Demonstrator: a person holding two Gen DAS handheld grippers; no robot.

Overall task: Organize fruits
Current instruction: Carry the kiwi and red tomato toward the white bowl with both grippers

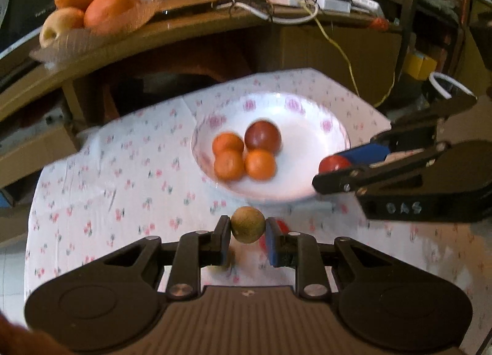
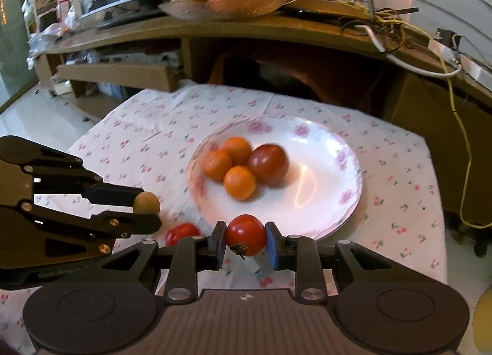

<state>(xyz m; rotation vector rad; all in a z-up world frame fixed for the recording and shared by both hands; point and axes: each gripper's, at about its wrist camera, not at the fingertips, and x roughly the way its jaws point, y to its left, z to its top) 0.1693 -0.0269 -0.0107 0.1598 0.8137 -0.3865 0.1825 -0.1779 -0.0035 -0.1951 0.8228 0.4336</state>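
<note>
Three oranges (image 2: 229,167) sit in one plate (image 2: 323,201), ahead of both sets of jaws, with one dark red fruit (image 2: 269,164) touching them. Red tomatoes number two: one tomato (image 2: 245,234) between the right jaws, one more (image 2: 181,233) on the surface just left of those jaws. One brown fruit (image 1: 247,224) sits between the left jaws. Far beyond the jaws, one glass dish (image 2: 221,7) on the shelf holds at least four fruits.
</note>
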